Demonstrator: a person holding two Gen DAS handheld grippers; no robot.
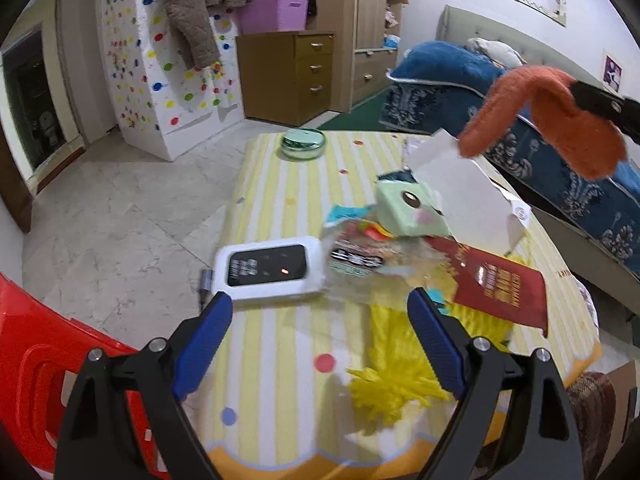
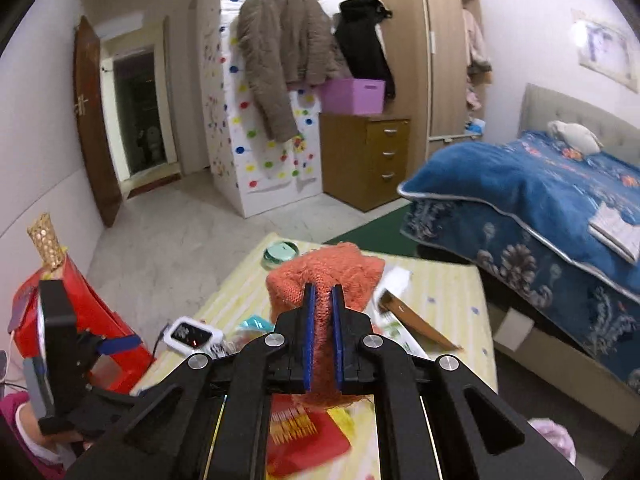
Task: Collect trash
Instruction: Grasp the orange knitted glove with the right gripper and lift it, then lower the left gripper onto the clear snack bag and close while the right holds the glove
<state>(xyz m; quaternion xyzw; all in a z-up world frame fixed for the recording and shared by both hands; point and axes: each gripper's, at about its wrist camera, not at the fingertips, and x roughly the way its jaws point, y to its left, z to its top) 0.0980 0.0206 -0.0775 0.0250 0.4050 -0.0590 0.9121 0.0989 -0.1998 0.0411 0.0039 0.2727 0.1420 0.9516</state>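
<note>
I am looking into a lived-in home bedroom. A bed point(image 2: 560, 200) with a padded headboard and a blue patterned blanket point(image 2: 500, 184) stands along the right wall, beside a tall wooden wardrobe point(image 2: 400, 40). A brown chest of drawers point(image 2: 368, 156) carries a pink storage bin point(image 2: 354, 96), jackets point(image 2: 288, 48) hang over a cabinet covered in coloured dots point(image 2: 272, 160), and a door point(image 2: 94, 120) opens at the left. In front of me is a low table with a striped yellow cloth point(image 1: 280, 200), strewn with household odds and ends.

We note a striped table point(image 1: 280, 184). Near its white device point(image 1: 269, 268): snack wrapper point(image 1: 360, 256), red booklet point(image 1: 500, 284). Glass dish point(image 1: 303, 143) well beyond.
</note>
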